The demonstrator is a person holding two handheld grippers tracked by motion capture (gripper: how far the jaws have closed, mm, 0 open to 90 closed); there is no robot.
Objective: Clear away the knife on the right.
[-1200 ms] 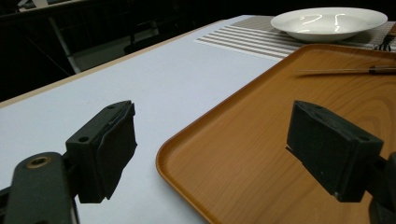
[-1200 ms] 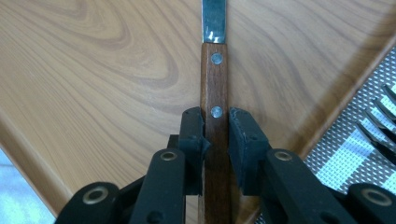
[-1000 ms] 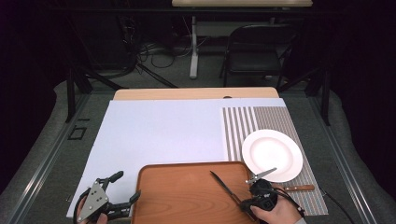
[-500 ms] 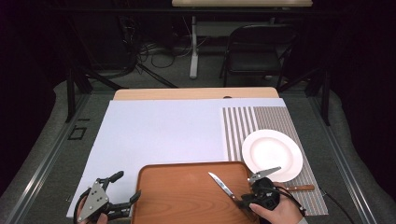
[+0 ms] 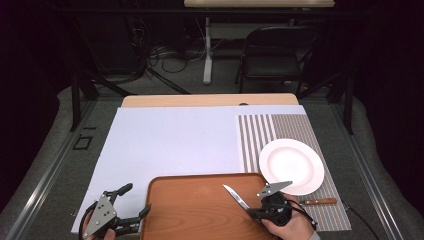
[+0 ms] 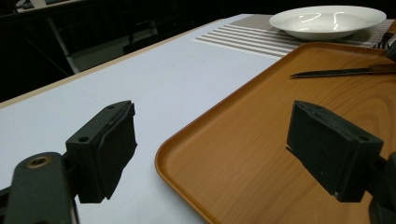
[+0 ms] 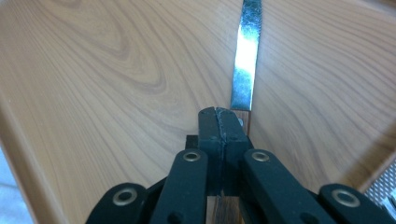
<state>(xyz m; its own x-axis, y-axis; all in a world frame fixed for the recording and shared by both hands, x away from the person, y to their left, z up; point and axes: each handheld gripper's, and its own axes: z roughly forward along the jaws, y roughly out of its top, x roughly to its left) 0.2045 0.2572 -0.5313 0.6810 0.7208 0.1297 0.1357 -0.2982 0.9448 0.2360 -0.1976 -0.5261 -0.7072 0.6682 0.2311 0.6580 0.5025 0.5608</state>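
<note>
A knife with a wooden handle lies on the wooden tray, its blade pointing away from my right gripper. That gripper's jaws have just closed. They now meet tip to tip right over the knife's handle, which peeks out beside and beneath them with nothing seen between the pads. My left gripper stands open at the tray's near left corner. In the left gripper view its jaws straddle the tray's rim without touching it.
A white plate sits on a striped placemat to the right of the tray. A second wooden-handled utensil lies on the mat by the plate. A pale sheet covers the table; a black chair stands beyond.
The knife and the right gripper have shifted a little to the left on the tray. The left gripper has stayed where it was.
</note>
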